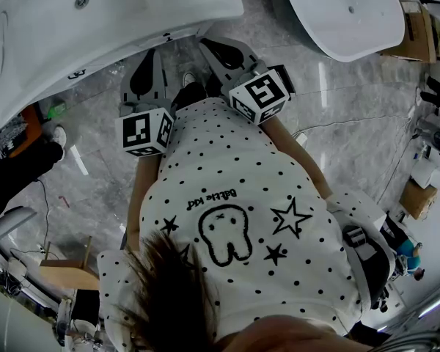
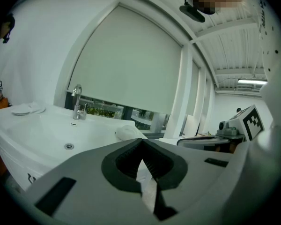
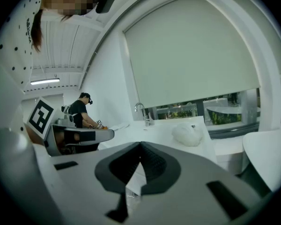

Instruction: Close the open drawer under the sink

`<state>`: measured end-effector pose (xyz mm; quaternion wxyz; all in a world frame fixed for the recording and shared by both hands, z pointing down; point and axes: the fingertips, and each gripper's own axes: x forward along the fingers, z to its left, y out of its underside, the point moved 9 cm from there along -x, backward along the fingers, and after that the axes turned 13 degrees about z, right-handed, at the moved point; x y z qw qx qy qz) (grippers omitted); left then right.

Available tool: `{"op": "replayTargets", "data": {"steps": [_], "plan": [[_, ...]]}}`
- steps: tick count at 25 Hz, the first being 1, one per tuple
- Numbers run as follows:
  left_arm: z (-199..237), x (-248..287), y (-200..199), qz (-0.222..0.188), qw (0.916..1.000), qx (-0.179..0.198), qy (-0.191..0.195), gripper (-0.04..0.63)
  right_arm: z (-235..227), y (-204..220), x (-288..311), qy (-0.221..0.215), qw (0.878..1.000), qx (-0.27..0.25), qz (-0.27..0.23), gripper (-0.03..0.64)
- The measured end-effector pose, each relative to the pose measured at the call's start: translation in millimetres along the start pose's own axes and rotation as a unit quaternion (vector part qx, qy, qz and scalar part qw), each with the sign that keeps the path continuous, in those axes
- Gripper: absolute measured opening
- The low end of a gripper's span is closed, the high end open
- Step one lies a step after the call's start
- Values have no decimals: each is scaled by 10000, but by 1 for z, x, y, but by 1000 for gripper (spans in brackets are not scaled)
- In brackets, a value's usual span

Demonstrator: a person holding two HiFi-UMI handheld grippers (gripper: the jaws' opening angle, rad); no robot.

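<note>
Grey marbled floor (image 1: 352, 123). A white sink (image 1: 95, 20) with its counter fills the upper left of the head view, and a second white basin (image 1: 345, 13) sits at upper right. The drawer under the sink is hidden beneath the counter's rim, so its direction and long axis cannot be told. Left tongs (image 1: 149, 53) and right tongs (image 1: 207, 45) are both pressed together and empty, tips near the sink's front edge.

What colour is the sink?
White. The sink shows best in the left gripper view.
</note>
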<state>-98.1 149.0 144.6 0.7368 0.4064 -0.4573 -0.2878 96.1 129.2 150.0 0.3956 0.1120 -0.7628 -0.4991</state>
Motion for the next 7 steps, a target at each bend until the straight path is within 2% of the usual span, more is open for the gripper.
{"op": "replayTargets", "data": {"steps": [7], "plan": [[1, 0, -1, 6, 10000, -26, -6, 5, 0, -1, 1, 1, 10000, -4, 23, 14]]}}
